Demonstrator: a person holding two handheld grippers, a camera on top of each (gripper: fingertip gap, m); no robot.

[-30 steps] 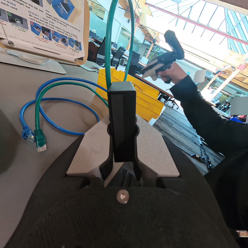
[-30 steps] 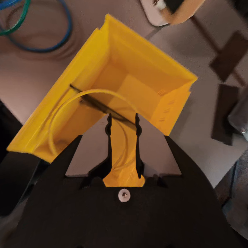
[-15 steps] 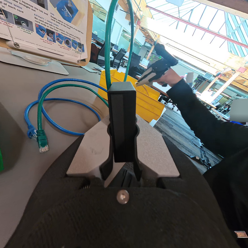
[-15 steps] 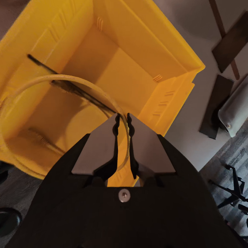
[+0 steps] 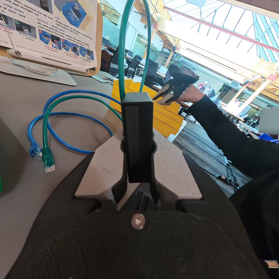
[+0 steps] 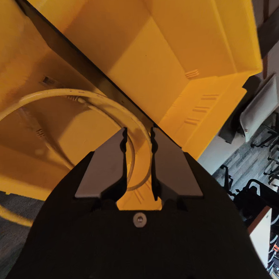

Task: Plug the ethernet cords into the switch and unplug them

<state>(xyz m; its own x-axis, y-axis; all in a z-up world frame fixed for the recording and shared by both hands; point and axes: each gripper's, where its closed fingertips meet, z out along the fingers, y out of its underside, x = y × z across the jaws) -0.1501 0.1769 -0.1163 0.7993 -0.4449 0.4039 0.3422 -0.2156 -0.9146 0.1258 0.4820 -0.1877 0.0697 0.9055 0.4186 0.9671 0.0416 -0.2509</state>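
Switch [image 5: 138, 135] is the black box clamped upright in the left gripper [image 5: 138, 145], jaws squeezed against both its sides, with a green cord [image 5: 120, 52] plugged into its top and looping high overhead before coming back down behind it. That same green cord runs out over the grey table [image 5: 18, 105], and its free plug [image 5: 48, 160] lies flat there right beside the plug of a blue cord [image 5: 78, 116] — the 2 cords curl together in loose loops, well apart from the switch. Behind them a yellow bin [image 5: 164, 119] sits at the table's far edge, and the right gripper [image 6: 138, 135] is down inside it, jaws parted with a pale yellow cord [image 6: 105, 105] curving between the fingers, not pinched as far as I can tell. From the left side you can see that right gripper [image 5: 162, 97] in a person's hand [image 5: 190, 95], tips dipping over the bin rim. An instruction sheet [image 5: 45, 30] stands propped at the back left of the table.
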